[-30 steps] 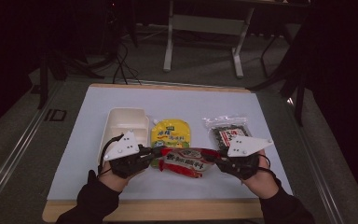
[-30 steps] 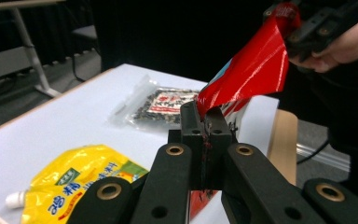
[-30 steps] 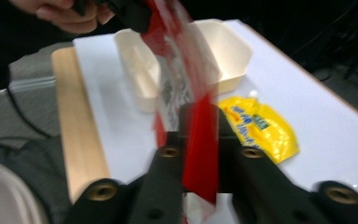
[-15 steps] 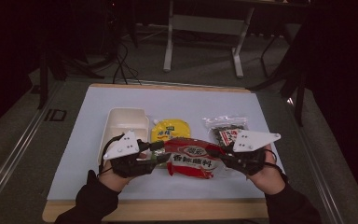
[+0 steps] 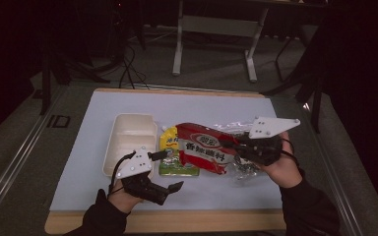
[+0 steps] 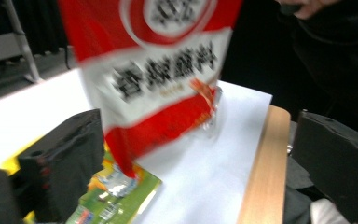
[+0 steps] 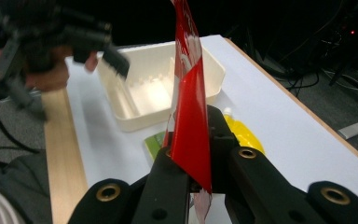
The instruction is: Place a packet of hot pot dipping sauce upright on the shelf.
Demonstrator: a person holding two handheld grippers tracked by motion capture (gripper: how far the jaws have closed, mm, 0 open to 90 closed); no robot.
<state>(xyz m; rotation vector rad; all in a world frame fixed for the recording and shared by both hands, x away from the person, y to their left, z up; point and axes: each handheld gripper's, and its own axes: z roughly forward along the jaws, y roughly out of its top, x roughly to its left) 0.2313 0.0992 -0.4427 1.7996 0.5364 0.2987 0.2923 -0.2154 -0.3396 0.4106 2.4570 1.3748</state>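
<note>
Right gripper [image 5: 231, 146] clamped the red snack bag [image 5: 204, 150] above the yellow-green pouch [image 5: 173, 160], cream tray [image 5: 128, 142] alongside; left gripper [image 5: 170, 189] gaped wide.

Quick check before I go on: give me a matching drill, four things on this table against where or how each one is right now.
Things:
1. red snack bag
2. cream tray
3. yellow-green pouch
4. left gripper

States:
a. open, holding nothing
b. flat on the white mat, partly under the bag
c. clamped in the right gripper, lifted
d. empty, left of the pouch

Pairs: 1-c, 2-d, 3-b, 4-a
</note>
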